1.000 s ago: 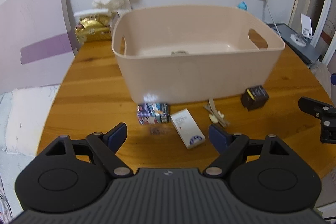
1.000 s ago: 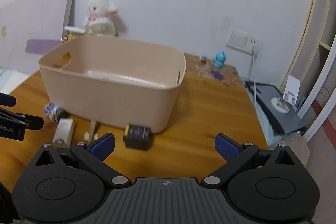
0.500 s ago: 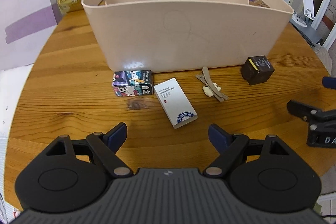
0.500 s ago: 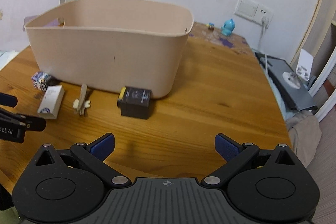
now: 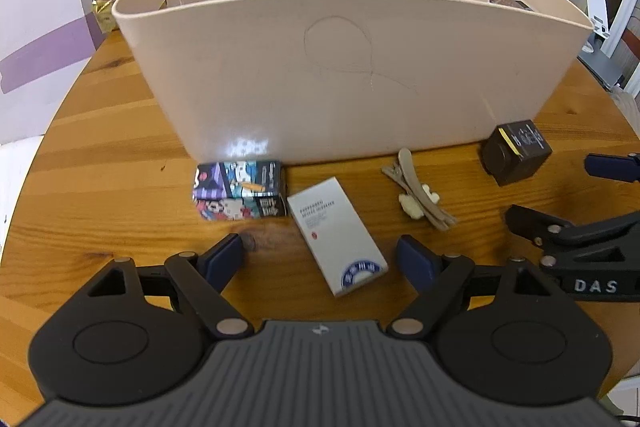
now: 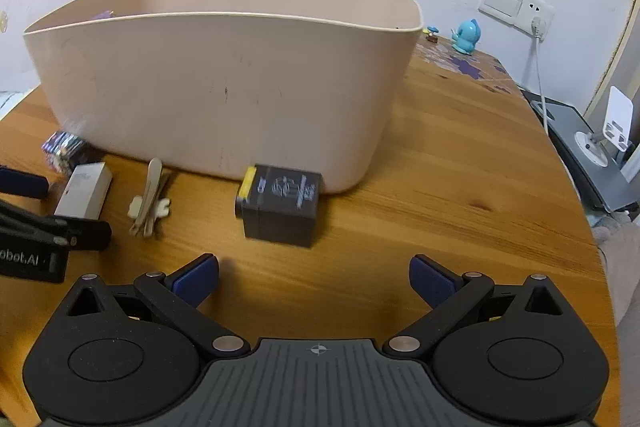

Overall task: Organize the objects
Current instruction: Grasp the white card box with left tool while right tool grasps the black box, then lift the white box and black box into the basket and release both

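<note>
The left gripper (image 5: 320,257) is spread wide and holds nothing; it hangs low over the tabletop (image 5: 100,163), with the near end of the white box (image 5: 335,233) lying between its fingers. The right gripper (image 6: 314,277) is also wide and empty, just in front of the black box (image 6: 280,205).

Judging from this, the sorting is only at its beginning. Four small things are not yet put away, all lying on the tabletop in front of the basket (image 5: 340,75). Nearest is the white box. Just behind it, touching the near wall of the basket, is the colourful box (image 5: 240,189). To the right of the white box lie the hair clips (image 5: 418,195), a little apart from the basket. The black box stands beside the right front corner of the basket.

The inside of the basket is hidden from both views, so I cannot tell if something is already in it. Probably each gripper takes the box in front of it first.
</note>
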Demonstrator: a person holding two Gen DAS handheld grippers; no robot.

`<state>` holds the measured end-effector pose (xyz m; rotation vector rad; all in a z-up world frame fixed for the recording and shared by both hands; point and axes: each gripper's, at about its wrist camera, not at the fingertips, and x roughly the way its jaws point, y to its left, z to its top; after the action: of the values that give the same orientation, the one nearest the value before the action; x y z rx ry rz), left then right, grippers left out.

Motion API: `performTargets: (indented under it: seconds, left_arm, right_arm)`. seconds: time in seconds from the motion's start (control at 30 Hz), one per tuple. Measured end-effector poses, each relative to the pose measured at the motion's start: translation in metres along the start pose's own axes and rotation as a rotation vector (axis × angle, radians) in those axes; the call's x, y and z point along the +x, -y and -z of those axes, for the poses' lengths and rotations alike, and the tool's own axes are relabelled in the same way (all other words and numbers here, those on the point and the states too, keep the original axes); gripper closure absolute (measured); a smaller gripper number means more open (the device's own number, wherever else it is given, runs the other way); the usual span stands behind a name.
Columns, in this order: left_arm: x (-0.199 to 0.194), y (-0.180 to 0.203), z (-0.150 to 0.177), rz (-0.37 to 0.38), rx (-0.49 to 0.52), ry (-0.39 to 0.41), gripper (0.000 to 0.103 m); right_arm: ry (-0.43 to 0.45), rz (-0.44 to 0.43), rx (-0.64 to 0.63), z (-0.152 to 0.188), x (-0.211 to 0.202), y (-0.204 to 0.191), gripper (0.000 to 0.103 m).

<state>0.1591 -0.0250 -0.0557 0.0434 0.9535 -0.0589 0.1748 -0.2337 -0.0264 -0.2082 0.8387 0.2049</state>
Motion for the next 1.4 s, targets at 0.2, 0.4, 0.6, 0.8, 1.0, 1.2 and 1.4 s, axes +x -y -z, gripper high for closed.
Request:
performTargets:
  seconds: [0.2,0.4,0.6,0.8,1.0,1.2,1.4]
  left_arm:
    - [0.001,-0.005,-0.007,0.004,0.002,0.011,0.03]
    - [-0.005,-0.006,-0.008,0.013,0.004,0.027,0.061]
    - [-0.007,-0.001,-0.007,0.012,0.02,0.027,0.071]
    - [-0.014,0.0,-0.002,0.015,0.004,0.026,0.071]
    - [-0.038,0.0,0.001,0.017,-0.001,0.071,0.071]
    - [-0.067,-0.001,0.007,0.011,-0.011,0.126,0.071]
    - [-0.096,-0.005,0.009,0.003,-0.017,0.184,0.071]
  right_arm:
    - [0.023,-0.017,0.028,-0.007,0.011,-0.003,0.005]
    - [0.057,-0.036,0.034,-0.013,0.017,-0.005,0.026]
    - [0.065,-0.062,0.05,-0.013,0.012,-0.007,0.061]
    - [0.062,-0.059,0.045,-0.006,0.001,-0.006,0.062]
    - [0.102,-0.049,0.048,0.001,-0.03,-0.003,0.062]
    - [0.164,-0.04,0.069,0.006,-0.067,0.0,0.062]
    - [0.218,-0.033,0.077,0.011,-0.098,-0.001,0.062]
